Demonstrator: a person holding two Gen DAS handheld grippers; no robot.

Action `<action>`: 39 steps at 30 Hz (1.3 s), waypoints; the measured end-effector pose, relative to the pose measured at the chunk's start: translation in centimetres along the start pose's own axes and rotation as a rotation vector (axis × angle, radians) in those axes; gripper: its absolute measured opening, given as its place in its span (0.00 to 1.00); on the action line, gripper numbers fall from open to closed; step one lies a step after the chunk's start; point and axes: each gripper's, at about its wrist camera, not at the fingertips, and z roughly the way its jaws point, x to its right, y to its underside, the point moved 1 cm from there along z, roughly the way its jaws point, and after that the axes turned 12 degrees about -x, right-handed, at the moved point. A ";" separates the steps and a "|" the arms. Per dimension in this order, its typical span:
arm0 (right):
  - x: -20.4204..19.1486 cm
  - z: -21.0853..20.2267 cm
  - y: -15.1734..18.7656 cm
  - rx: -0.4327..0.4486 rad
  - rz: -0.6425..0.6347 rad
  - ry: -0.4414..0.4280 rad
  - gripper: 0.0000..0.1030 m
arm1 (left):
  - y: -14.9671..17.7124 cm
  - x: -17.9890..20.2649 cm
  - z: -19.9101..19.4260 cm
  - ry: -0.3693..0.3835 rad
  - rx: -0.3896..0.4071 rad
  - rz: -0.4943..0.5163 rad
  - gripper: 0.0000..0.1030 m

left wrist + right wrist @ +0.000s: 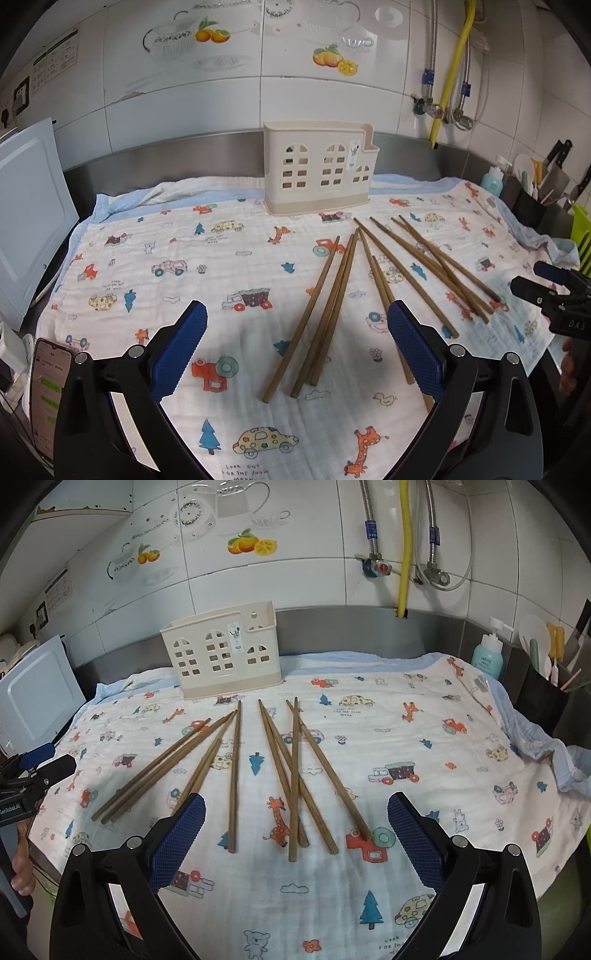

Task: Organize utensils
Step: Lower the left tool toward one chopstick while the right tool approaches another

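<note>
Chopsticks (236, 775) lie scattered on the cartoon-print cloth (406, 738) that covers the desk, loosely fanned in two bunches, several crossing one another on the right-hand bunch. Behind them, at the back edge of the cloth by the steel backsplash, the cream utensil holder (221, 653) stands upright with its arched window cut-outs facing forward. Left hand-held gripper (297, 332) hovers low over the near ends of the sticks, blue pads spread wide, nothing between them. Right hand-held gripper (295, 819) does the same over the crossed bunch, released and empty too. Off right, a teal pump bottle (487, 657) sits beside a black caddy (541, 698).
</note>
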 end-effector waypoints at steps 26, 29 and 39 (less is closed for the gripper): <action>-0.2 5.5 1.5 -0.096 -0.002 -0.070 0.21 | 1.4 0.9 3.9 0.049 -0.092 0.008 0.76; -0.2 5.9 1.4 -0.103 -0.005 -0.073 0.14 | 1.5 1.3 4.2 0.069 -0.101 0.014 0.70; -0.2 6.6 1.4 -0.109 -0.029 -0.024 0.06 | 2.2 3.8 5.5 0.143 -0.144 0.068 0.59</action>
